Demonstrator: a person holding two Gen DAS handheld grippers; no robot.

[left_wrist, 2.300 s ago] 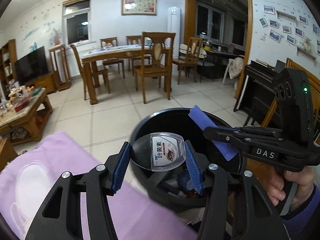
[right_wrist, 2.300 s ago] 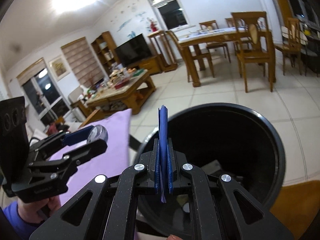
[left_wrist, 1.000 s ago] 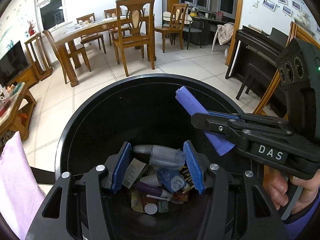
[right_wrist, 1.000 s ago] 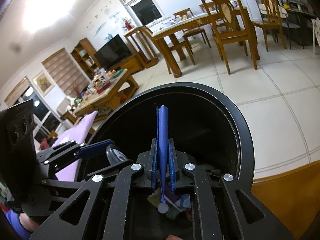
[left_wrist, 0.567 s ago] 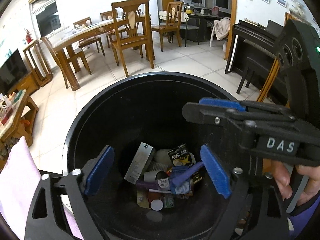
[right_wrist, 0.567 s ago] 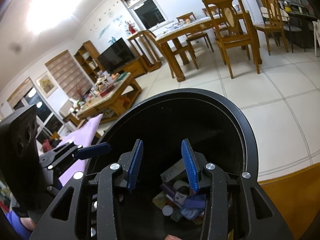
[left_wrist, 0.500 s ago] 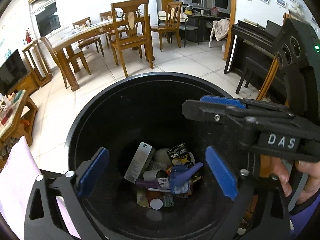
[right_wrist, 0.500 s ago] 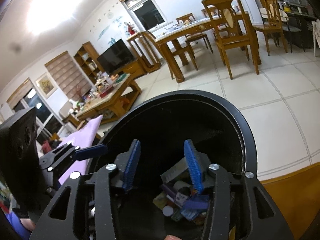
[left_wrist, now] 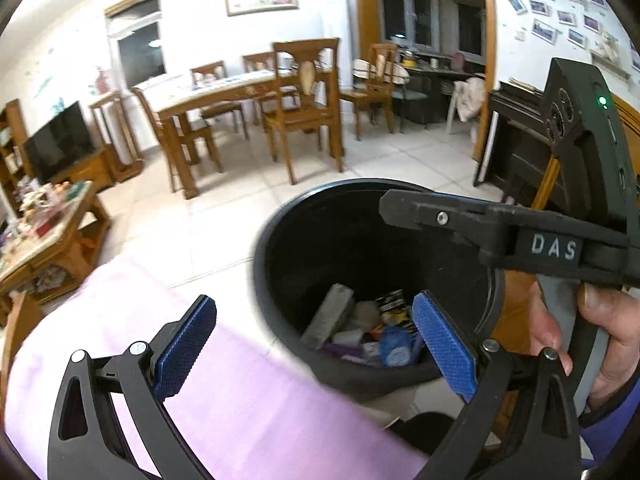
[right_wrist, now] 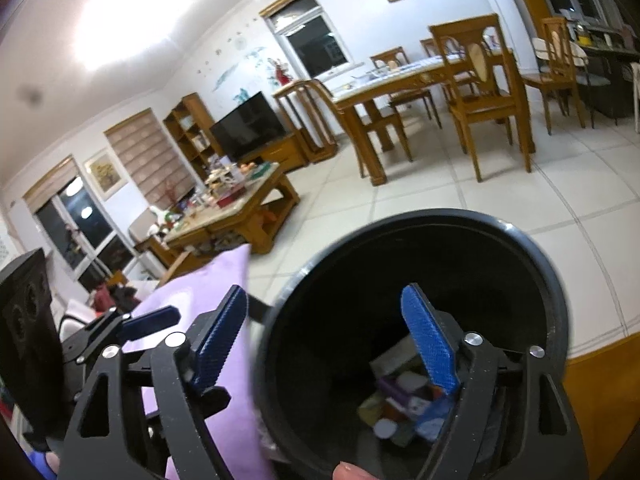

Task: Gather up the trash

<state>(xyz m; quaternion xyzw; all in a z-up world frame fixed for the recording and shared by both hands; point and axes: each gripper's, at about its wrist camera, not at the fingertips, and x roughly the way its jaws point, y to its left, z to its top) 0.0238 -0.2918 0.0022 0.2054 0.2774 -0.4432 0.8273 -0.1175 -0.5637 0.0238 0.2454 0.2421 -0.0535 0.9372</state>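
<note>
A black round trash bin stands on the floor beside a lilac-covered surface; it also shows in the right wrist view. Several pieces of trash lie at its bottom, among them a grey box, a blue packet and small bottles; the same pile shows in the right wrist view. My left gripper is open and empty, over the bin's near rim. My right gripper is open and empty, over the bin's left rim; it also shows in the left wrist view, above the bin.
A wooden dining table with several chairs stands across the tiled floor. A cluttered wooden coffee table and a TV are to the left. A dark piano is at the right wall.
Both grippers let their pieces fall into the bin and opened wide. Both have since risen and drawn back toward the lilac surface, so the bin looks smaller.
</note>
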